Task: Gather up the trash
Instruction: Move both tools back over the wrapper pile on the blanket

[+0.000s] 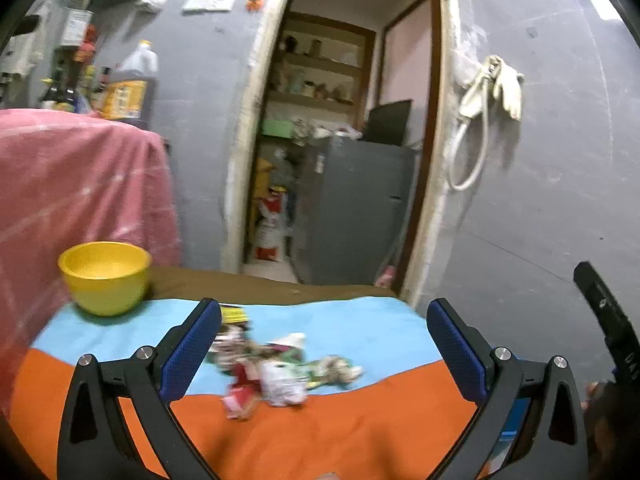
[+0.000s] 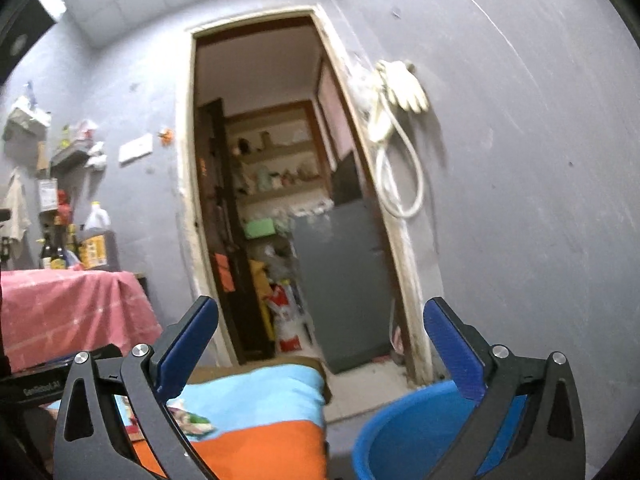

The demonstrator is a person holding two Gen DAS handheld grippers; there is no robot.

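Observation:
A heap of crumpled wrappers [image 1: 276,368] lies on the blue and orange cloth [image 1: 340,432] that covers the table. My left gripper [image 1: 324,320] is open and empty, above the heap, with its blue pads on either side of it. My right gripper [image 2: 320,320] is open and empty, over the table's right end. Part of a wrapper [image 2: 192,420] shows by its left finger. A blue bucket [image 2: 408,436] stands on the floor, right of the table and under the right gripper's right finger.
A yellow bowl [image 1: 106,276] stands at the table's far left corner. A pink-covered surface [image 1: 76,184] with bottles [image 1: 128,88] is to the left. An open doorway [image 1: 344,152] with a grey cabinet lies behind. The other gripper's black body [image 1: 612,328] shows at the right edge.

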